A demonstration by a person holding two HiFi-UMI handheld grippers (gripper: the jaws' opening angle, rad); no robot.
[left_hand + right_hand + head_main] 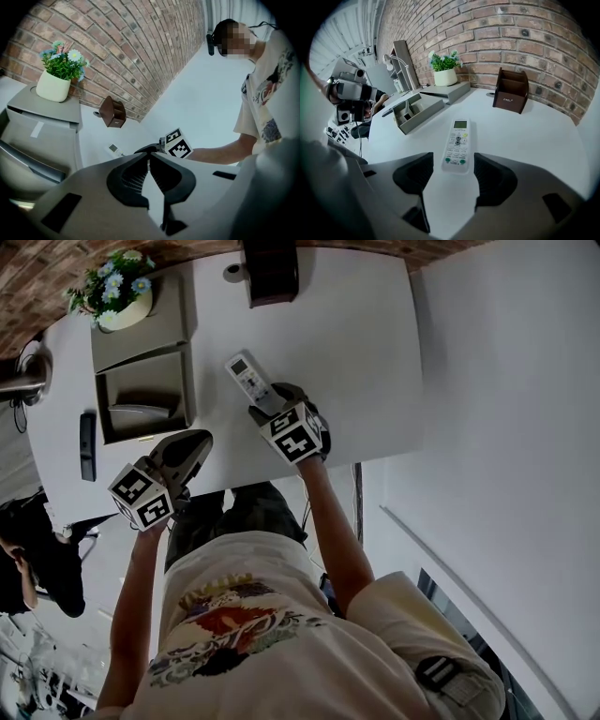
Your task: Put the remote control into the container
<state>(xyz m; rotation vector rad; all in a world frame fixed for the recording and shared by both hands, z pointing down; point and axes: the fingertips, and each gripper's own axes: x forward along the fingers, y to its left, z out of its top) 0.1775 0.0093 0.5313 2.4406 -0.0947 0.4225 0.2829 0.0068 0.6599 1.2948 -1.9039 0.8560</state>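
The remote control [251, 379] is slim and white, with a small screen at its far end and rows of buttons below it, the two nearest ones green. It lies flat and face up on the white bench [356, 352]. The container [145, 407], a grey open-topped box with compartments, sits to its left, apart from it.

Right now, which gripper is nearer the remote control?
Right. The right gripper has open jaws either side of the remote control; the left gripper, shut, is off to its left.
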